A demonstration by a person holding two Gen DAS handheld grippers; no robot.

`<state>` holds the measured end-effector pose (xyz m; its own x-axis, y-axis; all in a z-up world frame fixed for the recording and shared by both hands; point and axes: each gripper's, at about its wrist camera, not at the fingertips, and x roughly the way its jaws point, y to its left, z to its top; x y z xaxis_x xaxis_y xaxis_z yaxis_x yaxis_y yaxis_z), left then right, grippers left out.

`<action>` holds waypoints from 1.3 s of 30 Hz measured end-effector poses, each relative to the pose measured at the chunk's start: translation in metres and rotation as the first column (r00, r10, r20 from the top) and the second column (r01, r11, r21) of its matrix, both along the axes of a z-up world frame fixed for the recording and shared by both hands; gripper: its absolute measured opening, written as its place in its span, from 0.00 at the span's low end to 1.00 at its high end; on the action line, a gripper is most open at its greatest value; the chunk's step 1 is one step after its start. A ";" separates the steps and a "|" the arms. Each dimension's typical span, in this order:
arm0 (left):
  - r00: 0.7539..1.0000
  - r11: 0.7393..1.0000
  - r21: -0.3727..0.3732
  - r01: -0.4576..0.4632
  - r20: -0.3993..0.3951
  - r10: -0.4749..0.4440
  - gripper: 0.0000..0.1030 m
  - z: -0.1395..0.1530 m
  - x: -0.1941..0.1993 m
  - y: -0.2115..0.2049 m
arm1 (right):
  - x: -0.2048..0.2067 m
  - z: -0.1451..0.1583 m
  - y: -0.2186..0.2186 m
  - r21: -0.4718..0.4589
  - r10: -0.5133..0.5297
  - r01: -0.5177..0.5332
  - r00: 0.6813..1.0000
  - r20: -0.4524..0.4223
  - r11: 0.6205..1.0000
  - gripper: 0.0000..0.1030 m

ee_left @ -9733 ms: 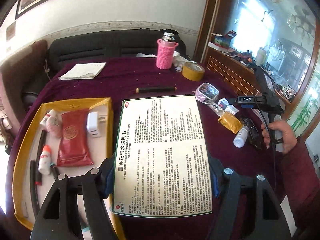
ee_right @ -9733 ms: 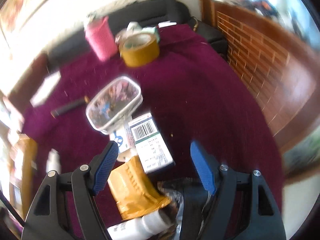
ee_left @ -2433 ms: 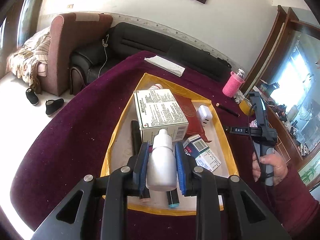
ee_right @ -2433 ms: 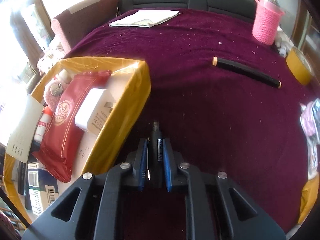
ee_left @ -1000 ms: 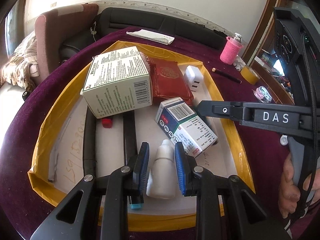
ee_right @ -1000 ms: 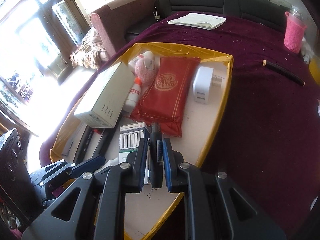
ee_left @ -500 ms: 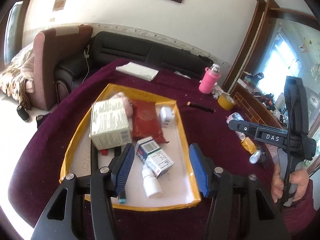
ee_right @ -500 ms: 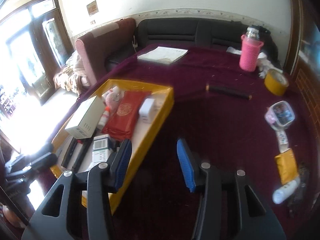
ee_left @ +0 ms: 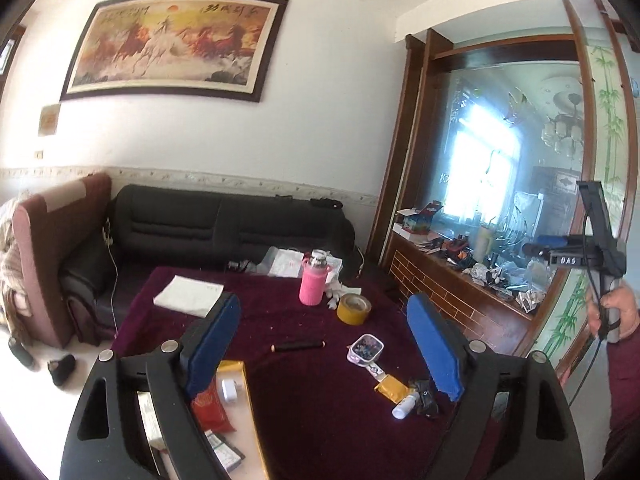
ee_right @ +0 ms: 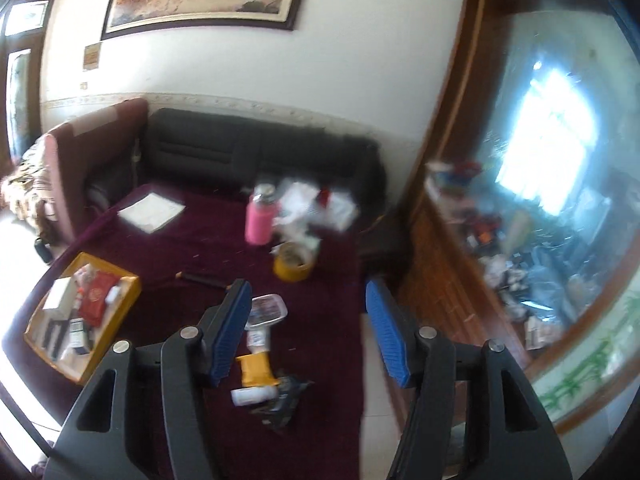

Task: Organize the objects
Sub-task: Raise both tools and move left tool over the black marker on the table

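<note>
L gripper (ee_left: 326,346): fingers spread wide, just been opening, nothing btwn them; high over the worktop (ee_left: 320,412).
R gripper (ee_right: 308,330): fingers apart, also just opened, empty.
Tray (ee_right: 128,294): yellow, far-left corner, already holds boxes + red pouch.
Left to sort: white bottle (ee_right: 252,396), yellow packet (ee_right: 256,368), dark wrapper (ee_right: 286,400), clustered at the near edge.
Bottle: likely light, hard, smooth; lies on its side, may roll. Pinch across mid-body, not the cap.
Packet: soft, flat, crinkly; take it by an edge.
</note>
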<state>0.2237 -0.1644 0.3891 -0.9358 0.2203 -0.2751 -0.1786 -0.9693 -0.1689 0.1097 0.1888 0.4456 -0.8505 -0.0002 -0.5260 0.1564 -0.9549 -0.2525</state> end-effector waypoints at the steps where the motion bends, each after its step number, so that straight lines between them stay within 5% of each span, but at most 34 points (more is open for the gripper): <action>1: 1.000 1.000 -0.026 0.001 -0.019 -0.001 0.82 0.014 0.002 0.006 | 0.003 0.020 0.014 0.009 -0.034 0.034 0.999 -0.013 0.999 0.63; 4: 0.995 0.996 -0.089 -0.027 -0.096 0.018 0.99 0.054 0.007 0.022 | 0.016 0.074 0.050 0.022 -0.108 0.110 0.992 -0.063 0.994 0.83; 8: 0.992 0.999 -0.054 -0.009 -0.126 0.002 0.99 0.054 0.000 0.030 | 0.023 0.081 0.082 -0.079 -0.134 0.126 0.985 -0.106 0.989 0.85; 11: 0.999 0.999 -0.014 0.031 -0.027 -0.031 0.99 0.023 -0.028 0.037 | 0.015 0.022 0.087 -0.185 -0.151 0.132 0.984 -0.094 0.974 0.85; 17: 0.990 0.992 -0.092 0.086 0.121 -0.075 0.99 -0.057 -0.098 0.079 | -0.033 -0.150 0.059 -0.321 0.062 -0.004 0.984 0.170 0.947 0.85; 21: 0.948 0.961 -0.161 0.227 0.260 -0.181 0.99 -0.122 -0.174 0.116 | -0.080 -0.223 0.058 -0.489 0.118 0.019 0.961 0.250 0.872 0.85; 26: 0.907 0.940 -0.245 0.237 0.403 -0.123 0.99 -0.204 -0.262 0.136 | -0.126 -0.271 0.065 -0.677 0.150 0.077 0.951 0.270 0.732 0.85; 33: 0.820 0.937 -0.197 0.289 0.556 -0.135 0.98 -0.282 -0.370 0.126 | -0.160 -0.308 0.059 -0.753 0.176 0.059 0.958 0.228 0.655 0.85; 37: 0.811 0.927 -0.248 0.282 0.578 -0.092 0.99 -0.313 -0.419 0.116 | -0.161 -0.318 0.074 -0.771 0.142 0.081 0.966 0.218 0.631 0.85; 39: 0.782 0.934 -0.219 0.283 0.617 -0.092 0.98 -0.333 -0.438 0.110 | -0.163 -0.325 0.082 -0.787 0.130 0.100 0.966 0.224 0.609 0.85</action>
